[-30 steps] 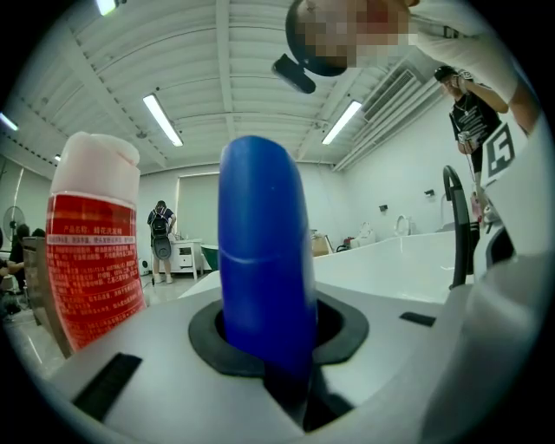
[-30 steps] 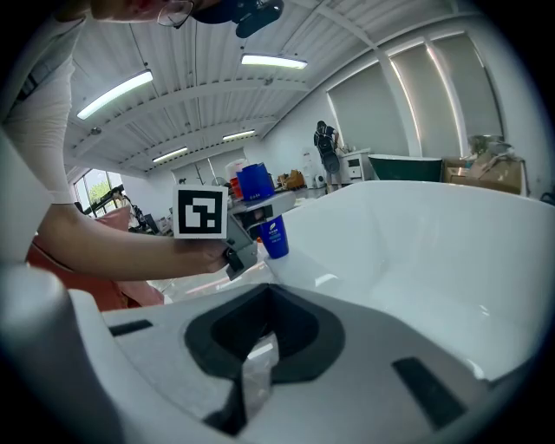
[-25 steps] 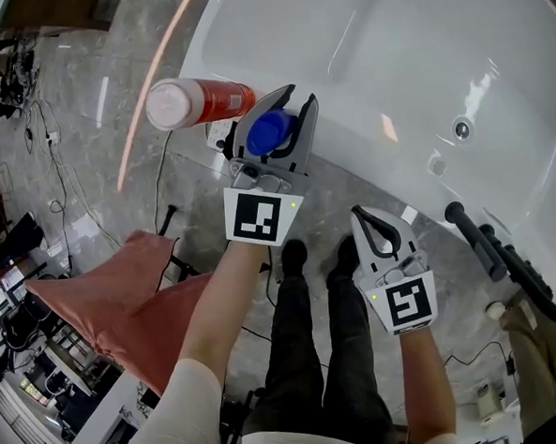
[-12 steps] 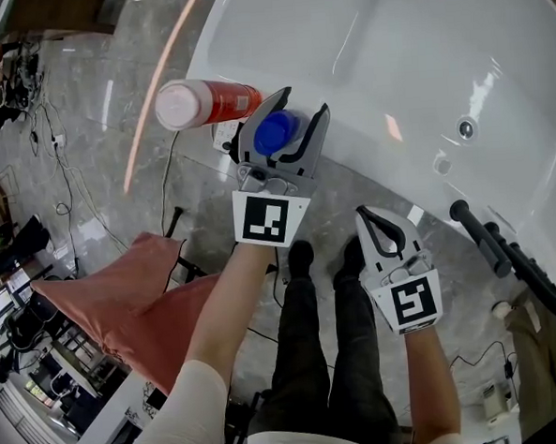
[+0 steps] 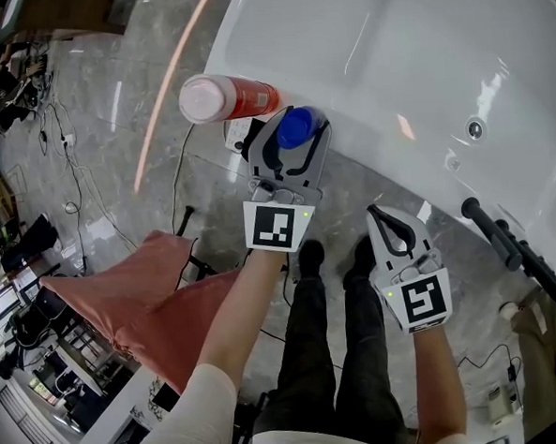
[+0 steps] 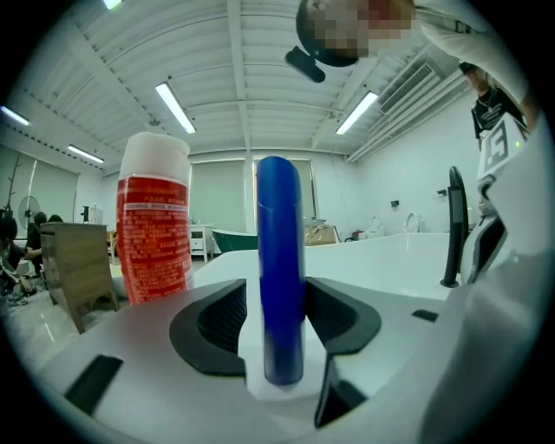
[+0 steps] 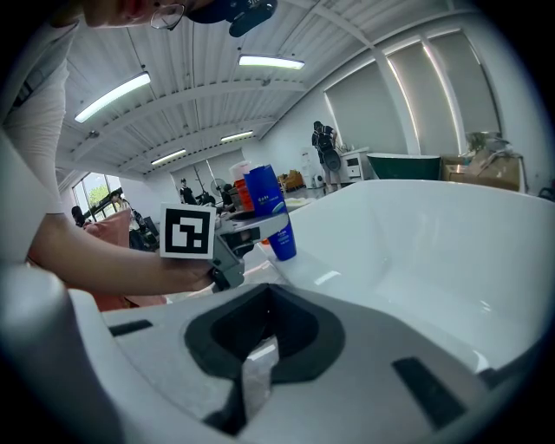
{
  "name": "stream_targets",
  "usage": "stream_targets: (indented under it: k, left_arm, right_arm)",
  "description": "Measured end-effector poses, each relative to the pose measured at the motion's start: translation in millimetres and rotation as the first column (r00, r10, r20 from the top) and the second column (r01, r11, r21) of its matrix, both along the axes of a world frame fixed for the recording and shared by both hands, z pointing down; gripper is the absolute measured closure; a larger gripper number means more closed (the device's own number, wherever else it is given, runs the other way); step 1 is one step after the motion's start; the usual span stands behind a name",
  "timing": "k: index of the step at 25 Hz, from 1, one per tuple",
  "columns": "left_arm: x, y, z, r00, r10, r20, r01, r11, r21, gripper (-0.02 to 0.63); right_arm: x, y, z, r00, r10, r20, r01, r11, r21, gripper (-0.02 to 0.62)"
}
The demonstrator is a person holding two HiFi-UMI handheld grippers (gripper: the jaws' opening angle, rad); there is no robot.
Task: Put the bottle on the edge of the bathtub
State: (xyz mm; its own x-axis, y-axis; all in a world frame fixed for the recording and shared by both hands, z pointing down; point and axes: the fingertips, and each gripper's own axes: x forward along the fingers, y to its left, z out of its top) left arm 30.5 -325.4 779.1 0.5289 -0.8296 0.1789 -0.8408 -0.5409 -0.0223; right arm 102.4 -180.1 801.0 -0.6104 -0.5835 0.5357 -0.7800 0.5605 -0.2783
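A blue bottle (image 5: pixel 296 128) stands upright on the white bathtub rim (image 5: pixel 356 151). My left gripper (image 5: pixel 300 121) reaches around it from the floor side. Its jaws are opening, with the bottle between them. In the left gripper view the blue bottle (image 6: pixel 280 286) rises between the dark pads (image 6: pixel 214 323) with a thin gap on each side. A red bottle with a white cap (image 5: pixel 228 97) stands just left of it, also on the rim. My right gripper (image 5: pixel 383 216) hangs shut and empty over the floor, below the tub edge. The right gripper view shows the blue bottle (image 7: pixel 267 212) beyond the left gripper.
The tub basin (image 5: pixel 418 48) with its drain (image 5: pixel 475 129) fills the upper right. A black fixture (image 5: pixel 505 249) stands at the tub's right end. A pink cloth (image 5: pixel 123 301) lies lower left, cables run over the marble floor (image 5: pixel 112 114), and the person's legs (image 5: pixel 342 353) are below.
The left gripper's jaws have spread apart from the blue bottle, which stays standing on the rim. The right gripper has kept its pose.
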Motion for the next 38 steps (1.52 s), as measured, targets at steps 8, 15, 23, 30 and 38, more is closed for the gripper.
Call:
stream_targets:
  k: [8, 15, 23, 30, 38]
  left_arm:
    - [-18, 17, -10, 1.000, -0.002, 0.008, 0.002, 0.999, -0.037, 0.400]
    - [-30, 40, -49, 0.999, 0.034, 0.037, -0.033, 0.998, -0.045, 0.410]
    - [-52, 63, -140, 1.000, 0.021, -0.003, -0.021, 0.997, -0.071, 0.448]
    - [-70, 90, -234, 1.000, 0.003, -0.008, -0.003, 0.997, -0.080, 0.483]
    - [-97, 134, -341, 1.000, -0.029, -0.003, 0.028, 0.995, -0.097, 0.542]
  right_arm:
    - [-14, -1, -22, 1.000, 0.006, 0.002, -0.006, 1.000, 0.013, 0.594]
    - [-16, -3, -62, 0.998, 0.058, -0.027, -0.057, 0.998, 0.039, 0.594]
    - [-23, -7, -140, 0.991, 0.118, -0.063, -0.113, 0.991, 0.071, 0.594]
    - [-36, 8, -227, 0.992, 0.096, -0.086, -0.087, 0.990, 0.107, 0.594]
    - [-57, 27, -336, 0.996, 0.062, -0.066, -0.052, 0.988, 0.148, 0.594]
